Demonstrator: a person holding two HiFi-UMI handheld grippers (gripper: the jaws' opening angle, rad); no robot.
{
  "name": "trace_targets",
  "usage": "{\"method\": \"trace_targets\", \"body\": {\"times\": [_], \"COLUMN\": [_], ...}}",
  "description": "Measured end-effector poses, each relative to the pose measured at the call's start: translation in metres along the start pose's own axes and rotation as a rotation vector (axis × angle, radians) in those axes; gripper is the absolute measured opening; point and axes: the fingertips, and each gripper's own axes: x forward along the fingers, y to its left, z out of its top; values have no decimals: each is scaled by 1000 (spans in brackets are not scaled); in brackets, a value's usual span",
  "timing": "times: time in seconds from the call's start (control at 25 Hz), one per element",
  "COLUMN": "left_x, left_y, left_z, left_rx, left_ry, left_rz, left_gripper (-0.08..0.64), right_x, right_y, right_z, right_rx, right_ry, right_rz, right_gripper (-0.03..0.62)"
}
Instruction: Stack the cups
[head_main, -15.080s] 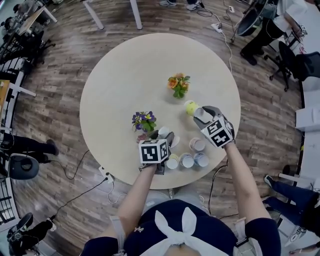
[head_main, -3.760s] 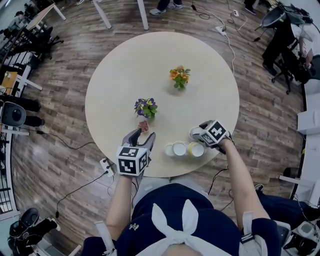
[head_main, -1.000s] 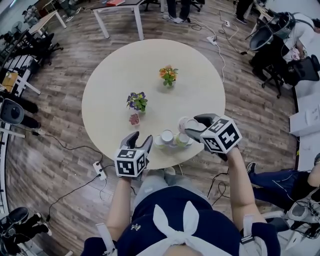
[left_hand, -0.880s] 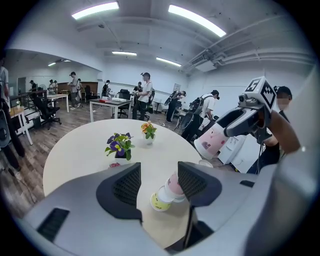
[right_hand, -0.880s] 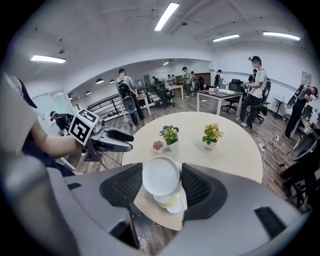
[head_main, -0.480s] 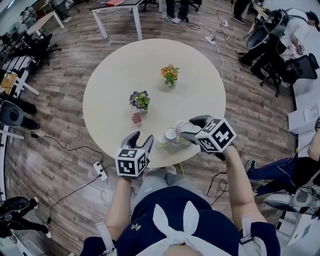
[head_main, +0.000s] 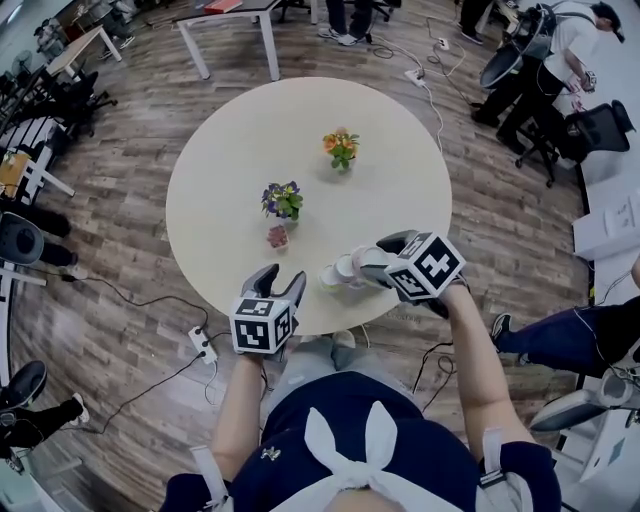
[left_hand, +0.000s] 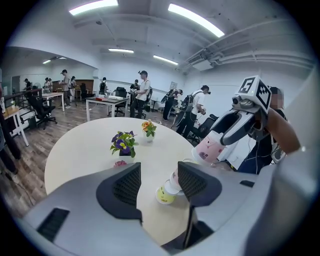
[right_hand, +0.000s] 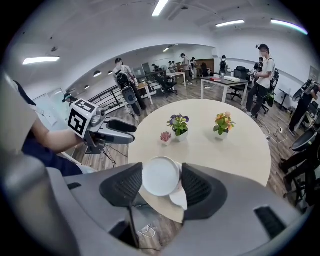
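Cup (right_hand: 160, 175) gripped in right tool (head_main: 376, 258), raised near stack (left_hand: 166, 192) at table's (head_main: 250, 140) 5 o'clock edge; placing judged left. Left tool (head_main: 278, 280) gaping, empty.

Wood-plank floor (head_main: 120, 200), a white desk (head_main: 215, 14) and office chairs (head_main: 600, 125) under ceiling strip lights (left_hand: 192, 17); walls (left_hand: 125, 65) seemingly white.

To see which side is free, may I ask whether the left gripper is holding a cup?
No, the left gripper has its fingers apart with nothing between them; the cups lie beyond.
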Motion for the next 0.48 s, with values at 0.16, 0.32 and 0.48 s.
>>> {"method": "trace_targets", "body": {"times": [0.16,0.32,0.48], "left_x": [-1,-1,-1], "left_y": [3,4,6], "left_z": [1,1,1], "left_rx": [4,11,14], "left_ry": [2,8,13], "left_rz": [-11,-23,-37], "left_gripper": [239,239,239], "right_x": [5,9,10], "right_y": [1,2,1], "right_z": [-2,-6,-3], "right_rx": [5,28,35], "right_ry": [31,50,45], "right_rz": [-7,-6,-16], "right_gripper": [250,250,250]}}
